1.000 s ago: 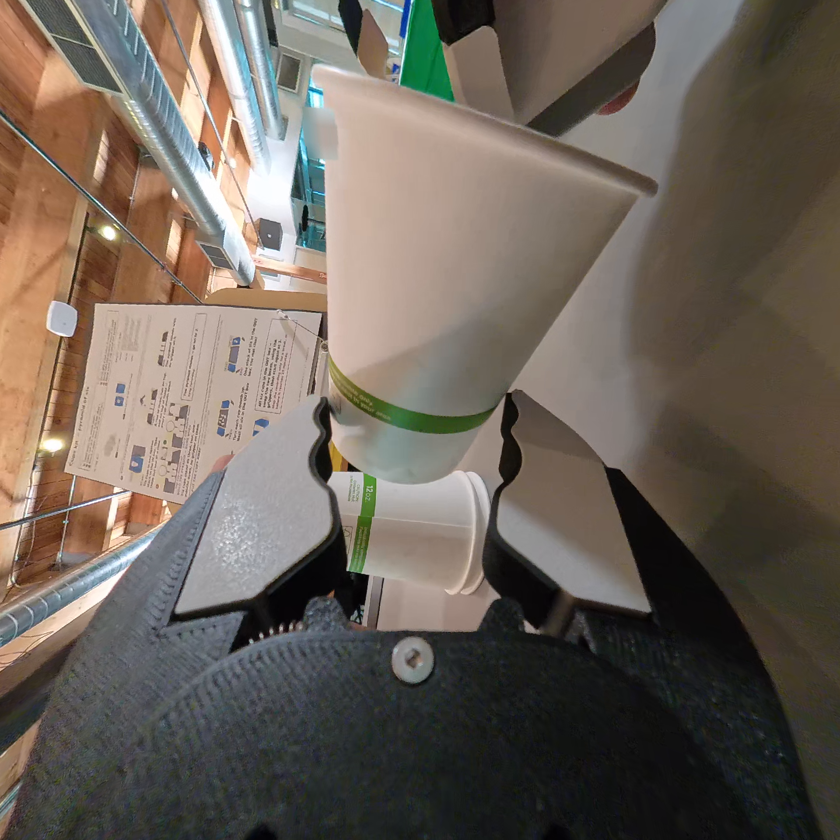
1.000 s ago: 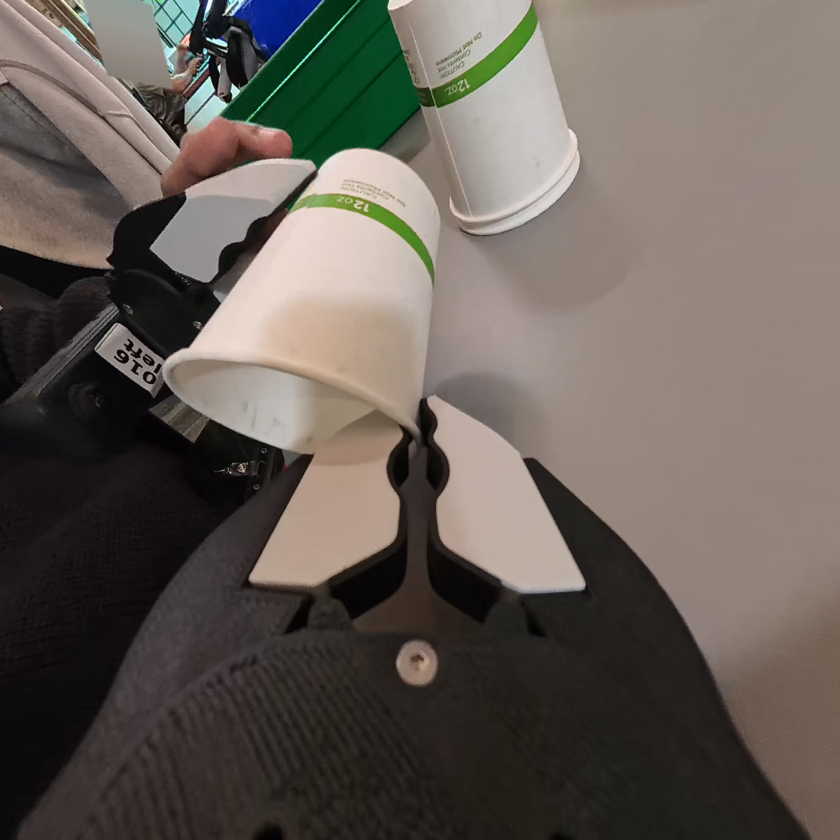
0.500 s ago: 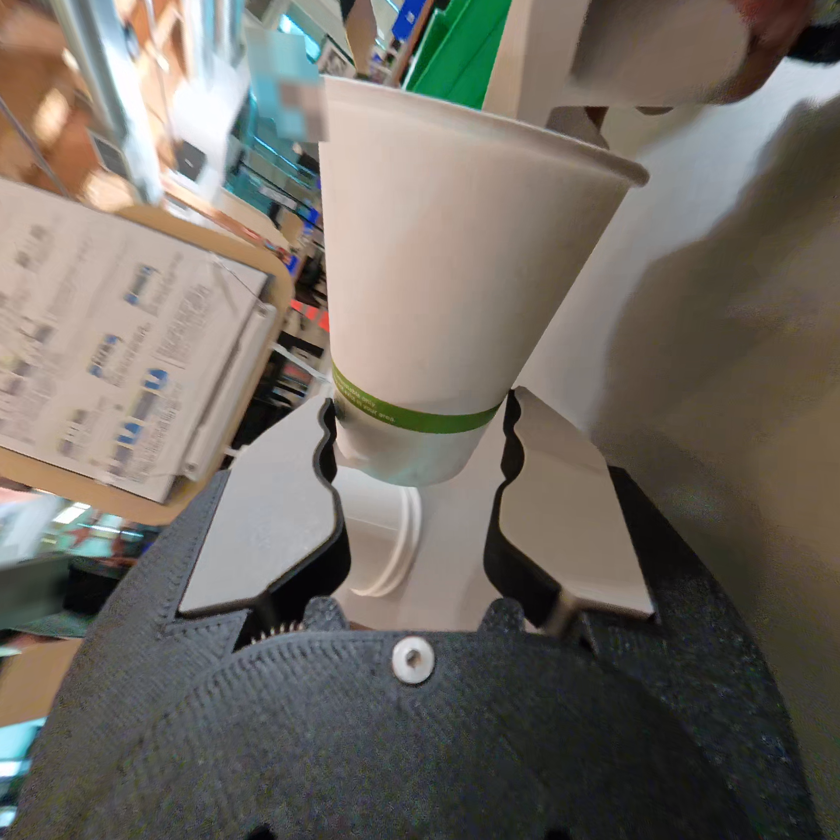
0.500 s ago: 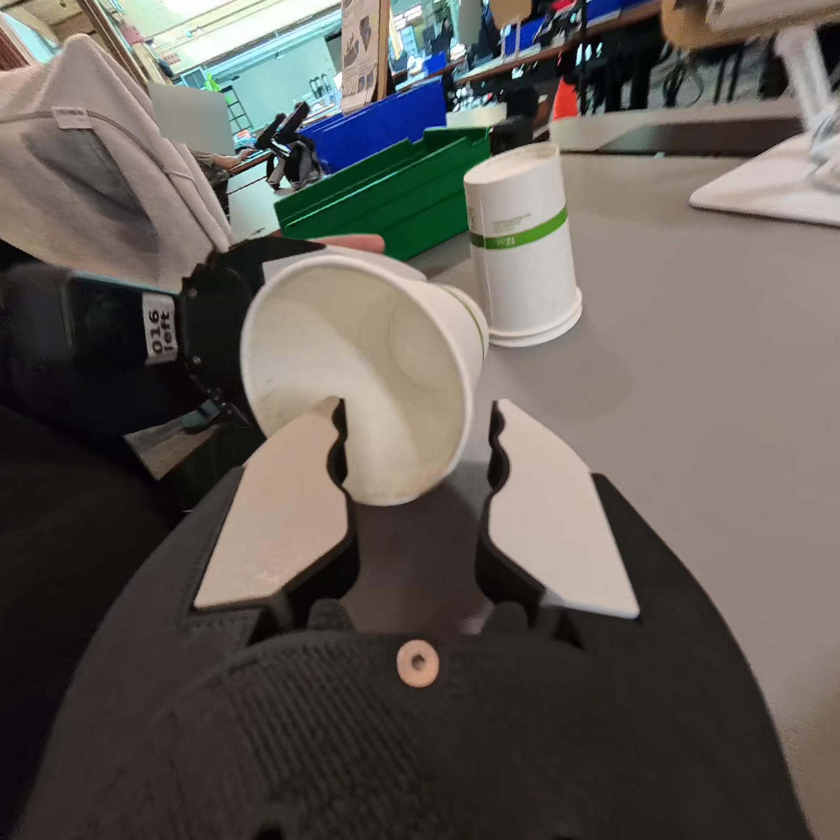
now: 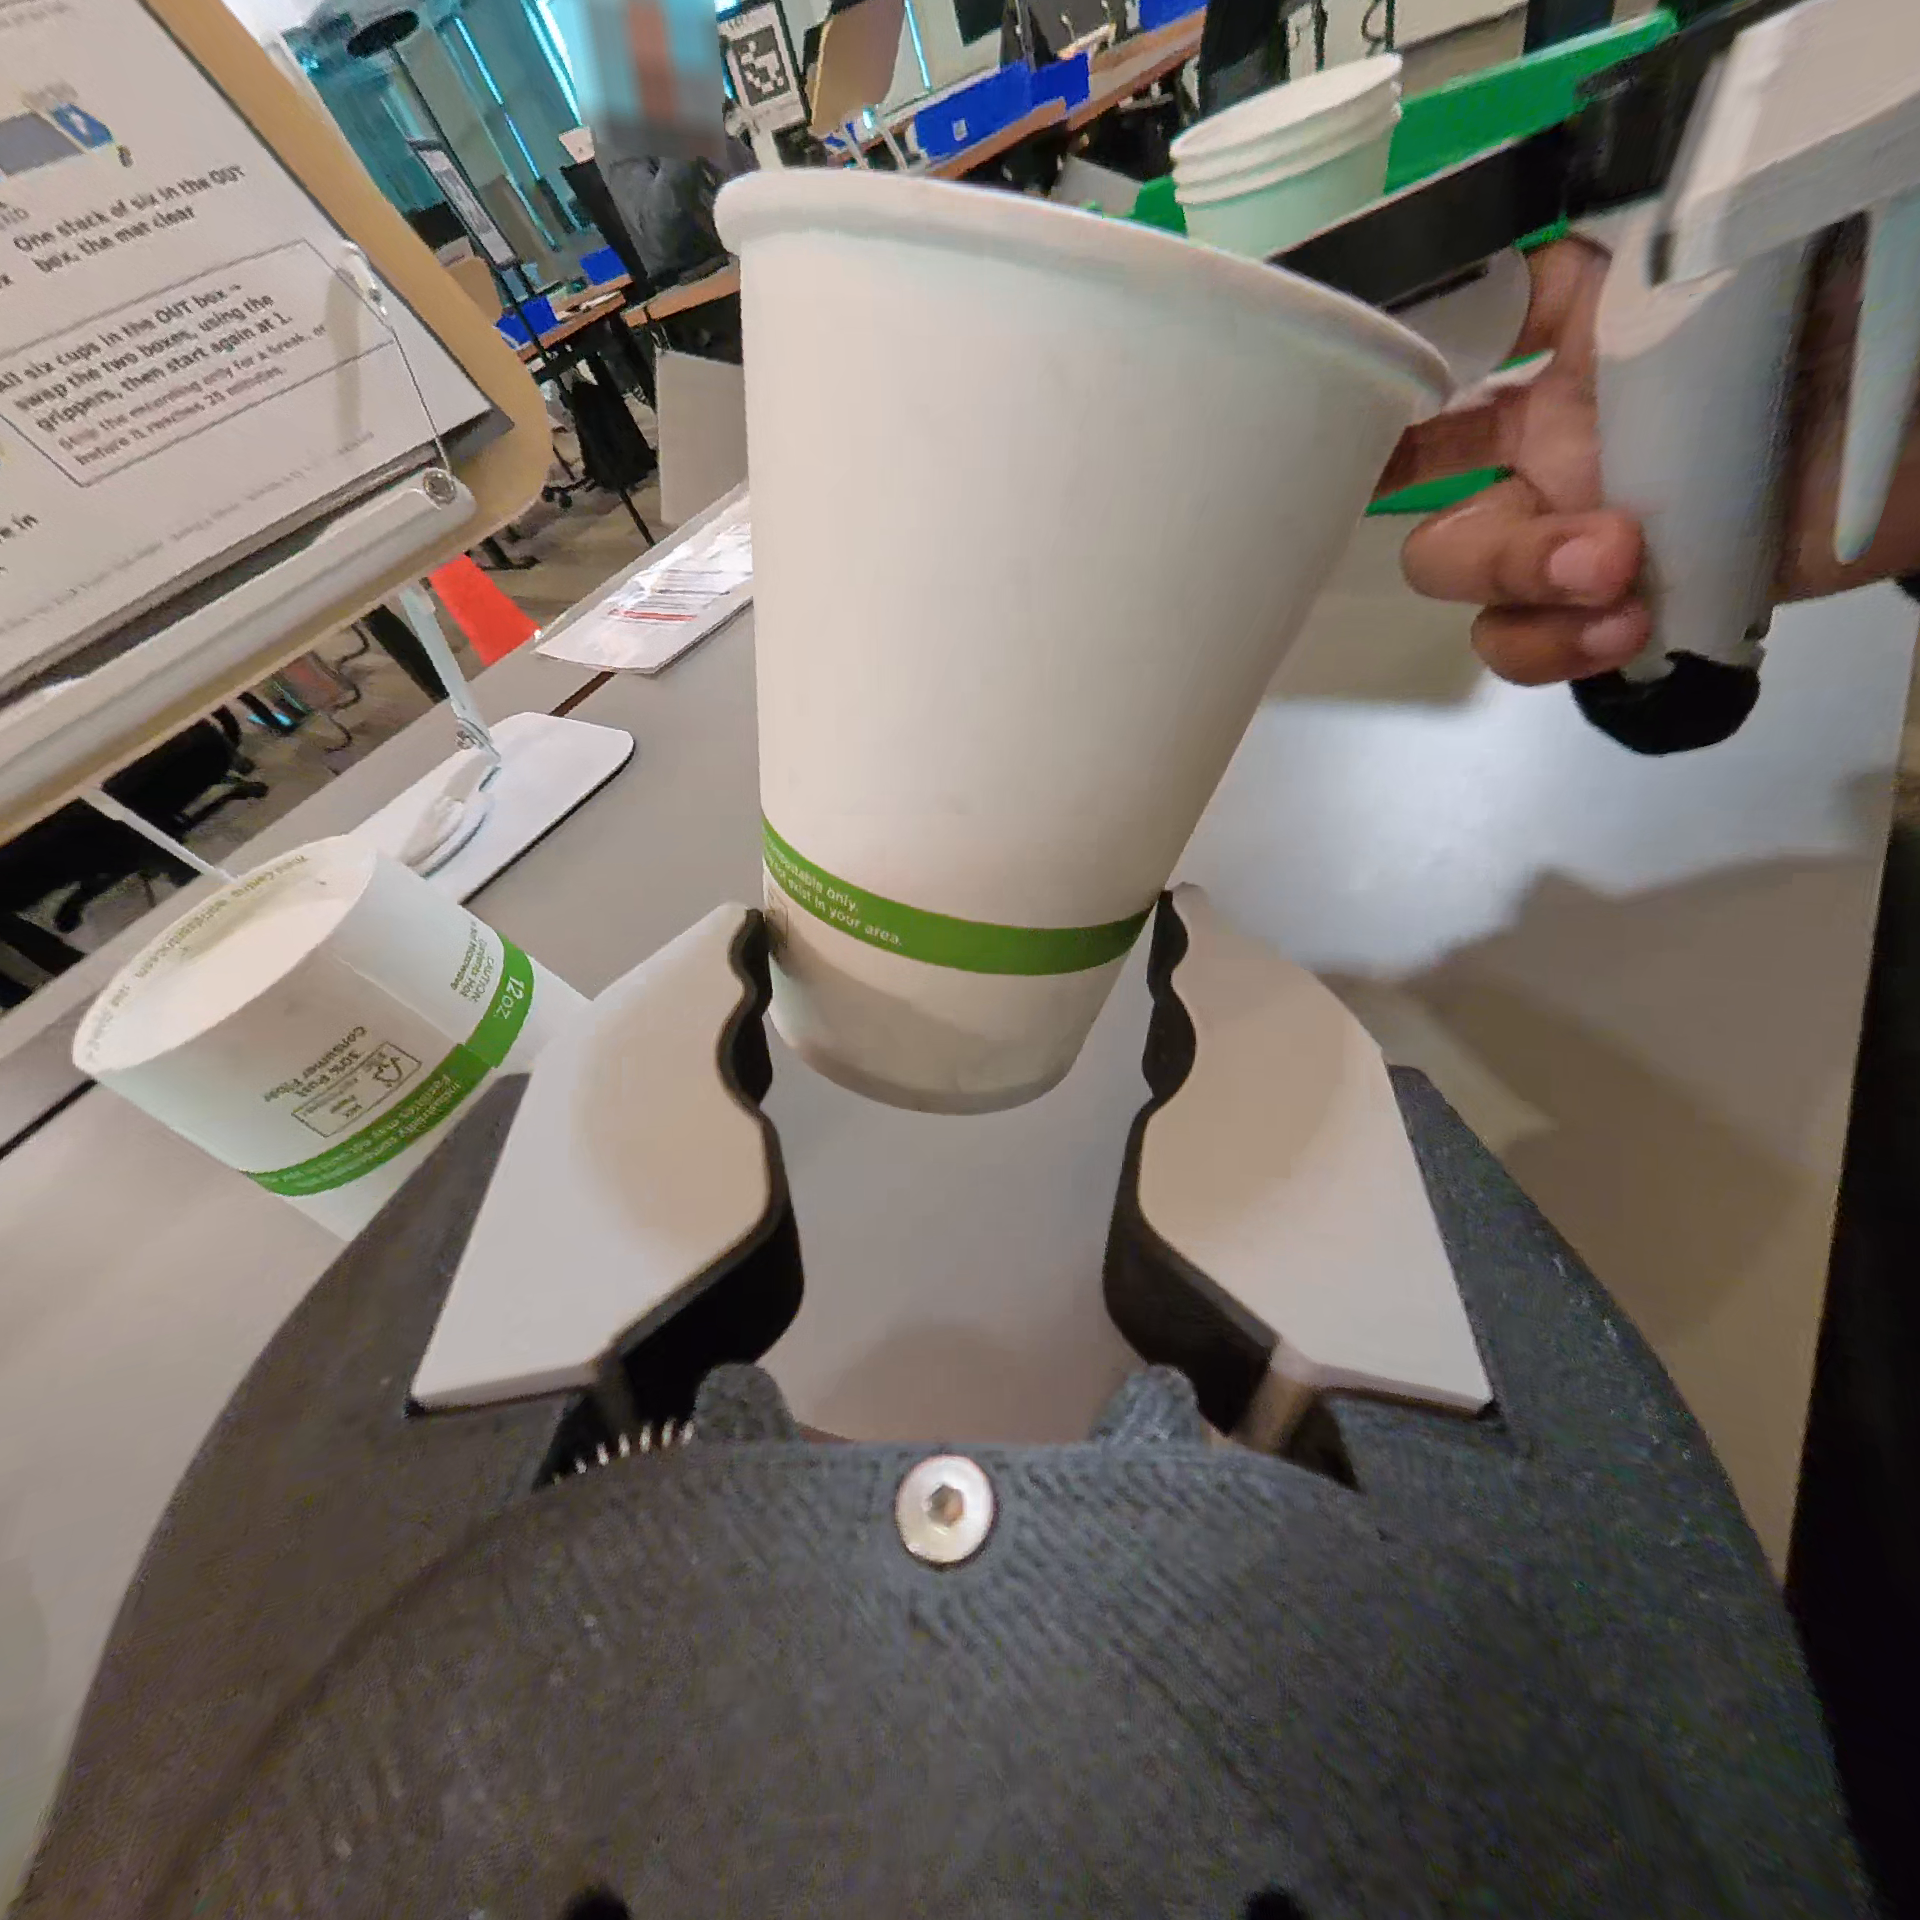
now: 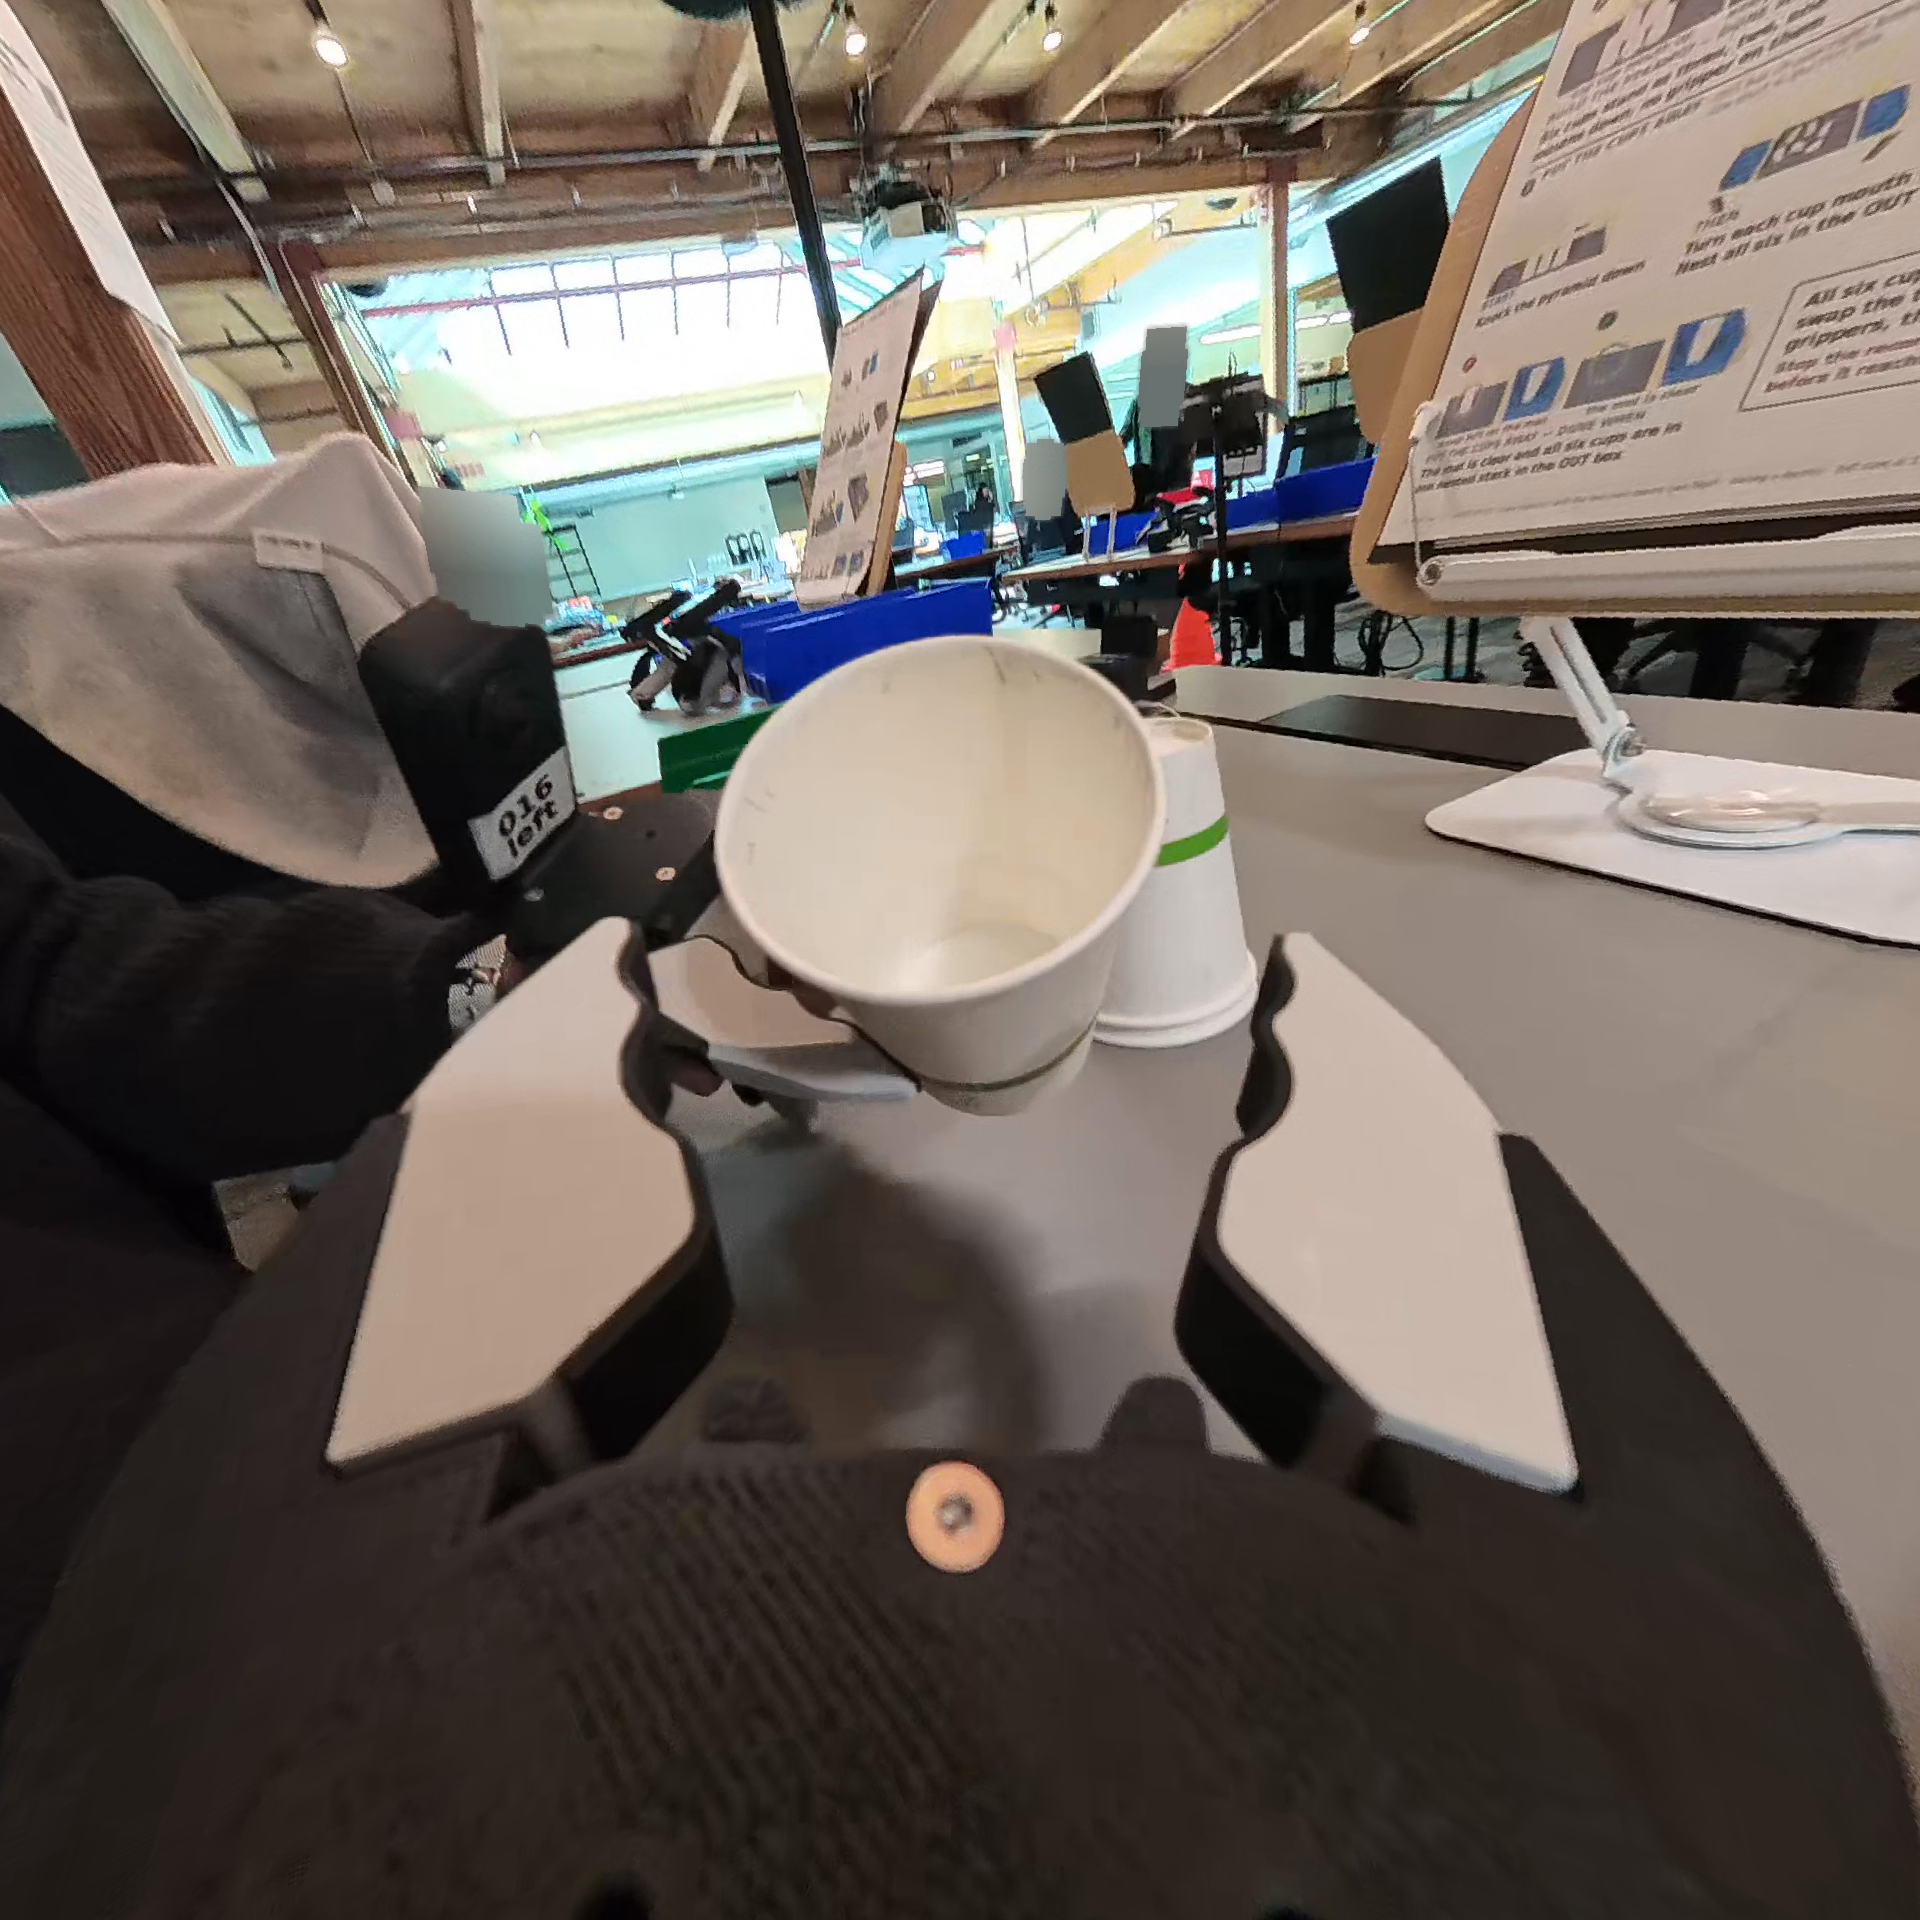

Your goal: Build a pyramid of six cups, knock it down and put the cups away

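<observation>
— What do we have in the left gripper (image 5: 956, 914)?

— A white paper cup with a green band (image 5: 1018, 582). Our two fingers are closed on it low down, right at the band near its base. The cup is off the grey worktop (image 5: 1455, 987), tilted, with its mouth leaning away from us towards the right gripper (image 6: 956, 951).

— And the right gripper?

— Its fingers are spread wide and hold nothing. From its own view we look straight into the cup's mouth (image 6: 935, 862); the rim sits ahead of the fingertips and does not touch them. The hand (image 5: 1527, 561) on that gripper's handle shows just beyond the rim.

— What else is close?

— A second white paper cup (image 5: 301, 1039) stands mouth down on the worktop, just to the left of our left fingers and behind the held one as the right view shows it (image 6: 1184, 935). A clipboard stand with a printed sheet (image 5: 208, 343) is further back, and a green bin (image 5: 1507, 94) lies beyond that.

— How should we keep this hold sound?

— We judge the base to be the stiffest part of a paper cup, so gripping at the band is sensible. We should squeeze only enough to stop it slipping, since the thin wall would buckle. We should also keep the tilt steady and stay clear of the upturned cup beside us.
</observation>
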The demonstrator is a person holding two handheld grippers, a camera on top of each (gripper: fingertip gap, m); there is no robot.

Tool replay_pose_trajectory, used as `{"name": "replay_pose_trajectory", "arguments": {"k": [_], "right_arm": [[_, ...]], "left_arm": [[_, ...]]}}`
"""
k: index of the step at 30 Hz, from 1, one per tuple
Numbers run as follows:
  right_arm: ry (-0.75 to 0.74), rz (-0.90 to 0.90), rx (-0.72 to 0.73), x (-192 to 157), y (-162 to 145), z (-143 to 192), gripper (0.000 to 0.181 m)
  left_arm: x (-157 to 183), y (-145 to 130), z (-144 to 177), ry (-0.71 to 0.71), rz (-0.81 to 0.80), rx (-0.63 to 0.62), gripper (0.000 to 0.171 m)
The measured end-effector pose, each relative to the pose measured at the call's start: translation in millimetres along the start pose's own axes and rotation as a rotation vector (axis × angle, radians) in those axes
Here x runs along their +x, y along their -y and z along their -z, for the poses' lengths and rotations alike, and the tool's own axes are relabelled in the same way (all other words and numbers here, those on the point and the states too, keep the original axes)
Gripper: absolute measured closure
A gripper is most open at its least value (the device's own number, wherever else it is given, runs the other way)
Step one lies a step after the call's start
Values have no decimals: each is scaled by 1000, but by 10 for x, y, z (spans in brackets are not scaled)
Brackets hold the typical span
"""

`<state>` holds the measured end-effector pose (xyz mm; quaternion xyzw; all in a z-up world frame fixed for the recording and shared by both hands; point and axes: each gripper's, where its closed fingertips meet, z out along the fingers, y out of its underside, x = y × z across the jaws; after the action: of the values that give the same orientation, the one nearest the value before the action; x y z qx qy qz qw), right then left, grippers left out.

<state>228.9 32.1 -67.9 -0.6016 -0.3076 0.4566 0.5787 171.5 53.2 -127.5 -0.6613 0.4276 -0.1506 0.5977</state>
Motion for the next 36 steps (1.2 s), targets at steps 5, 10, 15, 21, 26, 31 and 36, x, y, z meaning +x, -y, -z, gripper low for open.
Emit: {"name": "replay_pose_trajectory", "arguments": {"k": [5,10,15,21,26,31,36], "right_arm": [[4,-43,62,10,96,22,65],[-27,-71,119,69,175,50,61],[-30,-92,85,50,74,-18,62],[-41,-79,22,42,-42,-111,76],[-116,-97,37,210,-26,-13,79],[-121,-263,20,326,-113,-17,79],[-117,-264,-45,307,-223,-49,79]], "left_arm": [[-34,56,17,-20,131,37,100],[6,71,5,-31,153,47,100],[76,110,-6,-55,195,58,101],[174,5,-73,-58,188,-19,109],[235,-72,-91,-73,164,-66,110],[224,-241,-103,-55,173,-186,107],[232,-631,-103,-14,13,-437,95]]}}
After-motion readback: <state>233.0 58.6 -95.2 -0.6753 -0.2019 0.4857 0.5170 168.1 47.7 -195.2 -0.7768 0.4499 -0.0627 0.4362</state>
